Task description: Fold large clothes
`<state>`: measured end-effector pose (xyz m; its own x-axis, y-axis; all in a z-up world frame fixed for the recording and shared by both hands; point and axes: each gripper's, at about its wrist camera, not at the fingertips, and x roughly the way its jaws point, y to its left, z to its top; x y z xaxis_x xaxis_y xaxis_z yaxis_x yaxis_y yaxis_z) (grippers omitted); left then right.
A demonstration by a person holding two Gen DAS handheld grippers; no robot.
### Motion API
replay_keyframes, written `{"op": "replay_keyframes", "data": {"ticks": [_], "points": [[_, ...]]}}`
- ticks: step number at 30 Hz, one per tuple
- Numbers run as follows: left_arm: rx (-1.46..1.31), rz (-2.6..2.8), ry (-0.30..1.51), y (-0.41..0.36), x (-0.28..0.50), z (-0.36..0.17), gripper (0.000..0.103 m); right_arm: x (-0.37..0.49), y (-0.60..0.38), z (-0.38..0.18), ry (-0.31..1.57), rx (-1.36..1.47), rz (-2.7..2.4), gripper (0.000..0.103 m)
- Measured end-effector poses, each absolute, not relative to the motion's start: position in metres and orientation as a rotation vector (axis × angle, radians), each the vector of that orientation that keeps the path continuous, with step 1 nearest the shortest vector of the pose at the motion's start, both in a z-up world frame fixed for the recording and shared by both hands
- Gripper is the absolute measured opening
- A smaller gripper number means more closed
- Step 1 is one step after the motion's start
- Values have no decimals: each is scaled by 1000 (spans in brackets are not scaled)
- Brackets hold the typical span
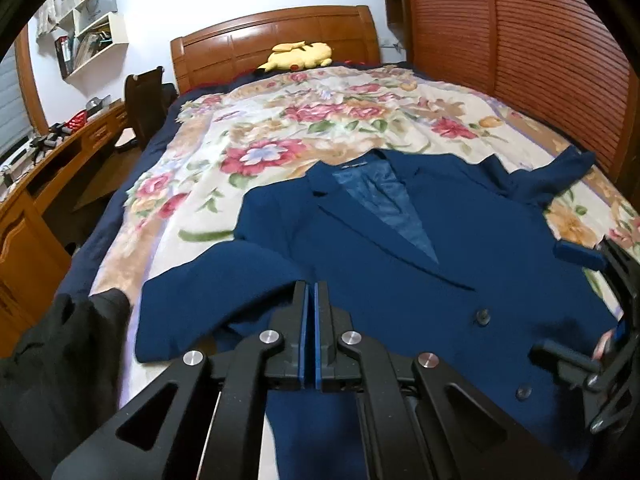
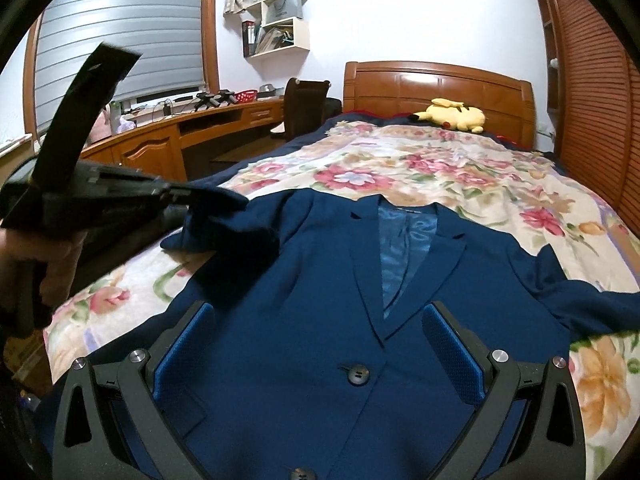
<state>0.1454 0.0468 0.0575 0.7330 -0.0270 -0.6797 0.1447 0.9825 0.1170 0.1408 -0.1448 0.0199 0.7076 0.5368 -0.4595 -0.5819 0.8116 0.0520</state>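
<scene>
A dark blue suit jacket [image 1: 400,280] [image 2: 320,280] lies face up on the floral blanket, collar toward the headboard, with buttons down its front. My left gripper [image 1: 311,285] [image 2: 236,200] is shut on the jacket's left sleeve [image 1: 200,292] [image 2: 216,232], which rises off the blanket over the jacket's left side. My right gripper [image 2: 318,308] [image 1: 568,304] is open above the jacket's front with nothing between its fingers; a button [image 2: 357,374] lies just below it. The right sleeve [image 2: 580,292] [image 1: 540,184] sprawls out to the right.
The floral blanket [image 1: 300,132] [image 2: 440,168] covers the bed. A yellow plush toy [image 1: 298,56] [image 2: 456,114] lies by the wooden headboard [image 2: 440,84]. Louvred wardrobe doors [image 1: 520,60] run along the right. A wooden desk [image 2: 168,136] and a chair [image 2: 304,108] stand left.
</scene>
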Motion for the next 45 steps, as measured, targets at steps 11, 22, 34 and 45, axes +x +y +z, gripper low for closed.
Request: {"op": "replay_keyframes", "data": {"ticks": [11,22,34,45], "points": [[97,24,663,103,145,61,82,143,-137,16,487,-111,667,103],[31,197,778,179,188,-5,82,152,-130,8,514,-150,680,103],[-1,257,955,208,211,-67,82,155,-117,6,539,-182,704,103],[-76,195,999,216,219,-77,43,155,-118,8,543,-184,706,103]]}}
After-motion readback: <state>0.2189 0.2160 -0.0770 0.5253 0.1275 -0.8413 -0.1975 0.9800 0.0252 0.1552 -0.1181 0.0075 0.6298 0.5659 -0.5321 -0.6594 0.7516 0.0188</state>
